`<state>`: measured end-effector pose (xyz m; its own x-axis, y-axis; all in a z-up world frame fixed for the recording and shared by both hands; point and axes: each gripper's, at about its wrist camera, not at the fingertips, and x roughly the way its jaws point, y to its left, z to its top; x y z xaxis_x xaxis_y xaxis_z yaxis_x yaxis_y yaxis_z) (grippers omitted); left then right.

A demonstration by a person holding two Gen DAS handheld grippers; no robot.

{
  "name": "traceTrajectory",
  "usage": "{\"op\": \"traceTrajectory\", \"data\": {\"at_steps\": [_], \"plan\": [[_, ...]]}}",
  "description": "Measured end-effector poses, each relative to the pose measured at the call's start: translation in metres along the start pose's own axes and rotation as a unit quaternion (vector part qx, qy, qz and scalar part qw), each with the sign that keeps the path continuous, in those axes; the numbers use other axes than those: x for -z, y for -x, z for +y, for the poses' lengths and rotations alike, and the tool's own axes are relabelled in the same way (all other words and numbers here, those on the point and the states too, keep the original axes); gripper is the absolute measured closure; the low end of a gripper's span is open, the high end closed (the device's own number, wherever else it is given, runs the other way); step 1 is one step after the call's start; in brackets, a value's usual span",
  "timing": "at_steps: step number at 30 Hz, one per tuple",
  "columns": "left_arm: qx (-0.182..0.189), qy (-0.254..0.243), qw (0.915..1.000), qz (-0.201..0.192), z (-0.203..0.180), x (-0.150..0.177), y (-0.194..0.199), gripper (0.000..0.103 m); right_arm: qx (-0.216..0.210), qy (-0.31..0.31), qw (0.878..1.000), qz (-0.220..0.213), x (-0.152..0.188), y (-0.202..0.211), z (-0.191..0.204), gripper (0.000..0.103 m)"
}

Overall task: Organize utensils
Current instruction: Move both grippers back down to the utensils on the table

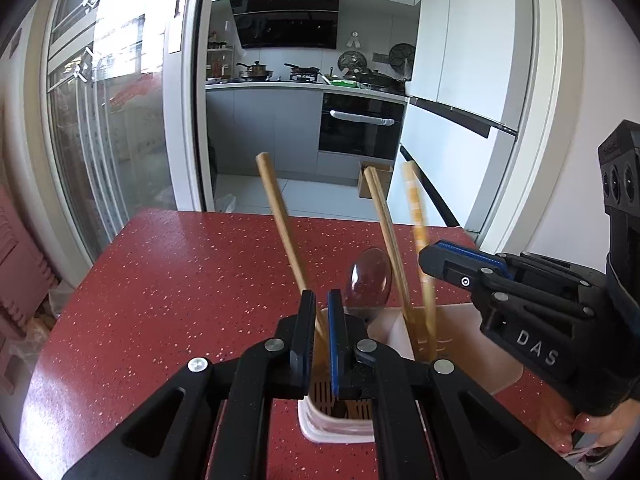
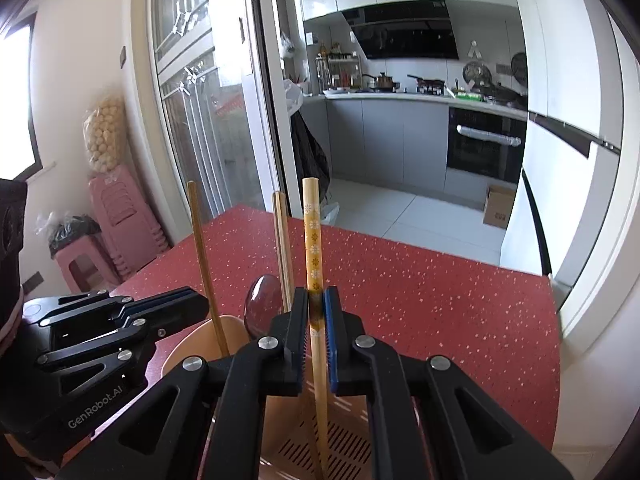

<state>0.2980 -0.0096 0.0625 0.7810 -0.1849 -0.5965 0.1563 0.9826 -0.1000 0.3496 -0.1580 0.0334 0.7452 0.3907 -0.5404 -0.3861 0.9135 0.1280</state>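
We see a white utensil holder [image 1: 340,428] with a slotted floor standing on the red speckled counter [image 1: 180,280], near its front edge. In it stand a plain wooden chopstick [image 1: 280,220] leaning left, a second plain chopstick [image 1: 386,240], a flower-printed chopstick [image 2: 313,248] and a dark spoon [image 1: 369,278] with its bowl upward.

Our left gripper [image 1: 321,340] has its fingers set narrowly apart around the lower part of the left-leaning chopstick; we cannot tell whether the pads actually press it. Our right gripper [image 2: 316,328] has its fingers closed on the flower-printed chopstick, which stands nearly upright with its lower end down in the holder.

In the left wrist view the right gripper's body reads "DAS"; in the right wrist view the left gripper's body reads "GenRobot.AI".

The counter stretches bare beyond the holder to its far edge, where a tiled kitchen floor begins, with a cardboard box [image 2: 498,204] beside the white fridge [image 1: 460,80]. To the left, past the counter's side edge, stand stacked pink stools [image 2: 120,216] against the wall.
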Motion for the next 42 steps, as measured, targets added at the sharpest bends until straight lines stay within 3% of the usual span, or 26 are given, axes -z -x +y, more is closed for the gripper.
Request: {"op": "traceTrajectory", "data": {"at_steps": [1, 5, 8, 12, 18, 23, 31, 32, 33, 36, 42], "plan": [[-0.002, 0.001, 1.0000, -0.002, 0.000, 0.000, 0.003, 0.068, -0.003, -0.004, 1.000, 0.003, 0.000, 0.001, -0.001, 0.092], [-0.011, 0.006, 0.9999, -0.006, 0.002, 0.002, 0.015, 0.068, -0.001, -0.024, 1.000, 0.004, -0.001, 0.007, -0.008, 0.063], [-0.020, 0.003, 0.9997, -0.010, 0.004, 0.005, 0.029, 0.068, -0.010, -0.044, 0.999, 0.007, -0.003, 0.018, -0.012, 0.062], [-0.030, 0.012, 0.9995, 0.000, 0.014, 0.016, 0.049, 0.068, -0.015, -0.057, 0.998, 0.015, -0.003, 0.038, -0.010, 0.046], [-0.046, 0.041, 0.9978, 0.024, 0.040, 0.048, 0.078, 0.068, -0.030, -0.066, 0.997, 0.033, 0.014, 0.074, -0.002, 0.032], [-0.057, 0.064, 0.9948, 0.056, 0.060, 0.084, 0.093, 0.067, -0.029, -0.073, 0.994, 0.071, 0.046, 0.095, 0.006, 0.030], [-0.062, 0.074, 0.9901, 0.102, 0.077, 0.137, 0.105, 0.066, -0.033, -0.129, 0.979, 0.156, 0.110, 0.105, -0.003, 0.022], [-0.063, 0.077, 0.9892, 0.108, 0.079, 0.143, 0.106, 0.055, -0.030, -0.136, 0.976, 0.165, 0.120, 0.106, -0.006, 0.022], [-0.064, 0.079, 0.9883, 0.114, 0.081, 0.148, 0.106, 0.000, -0.030, -0.142, 0.974, 0.173, 0.126, 0.106, -0.007, 0.021], [-0.083, 0.081, 0.9859, 0.121, 0.085, 0.164, 0.105, 0.000, -0.027, -0.152, 0.969, 0.192, 0.147, 0.110, -0.011, 0.016], [-0.110, 0.073, 0.9819, 0.136, 0.091, 0.188, 0.084, 0.000, -0.006, -0.157, 0.964, 0.216, 0.179, 0.115, -0.013, 0.015]]}}
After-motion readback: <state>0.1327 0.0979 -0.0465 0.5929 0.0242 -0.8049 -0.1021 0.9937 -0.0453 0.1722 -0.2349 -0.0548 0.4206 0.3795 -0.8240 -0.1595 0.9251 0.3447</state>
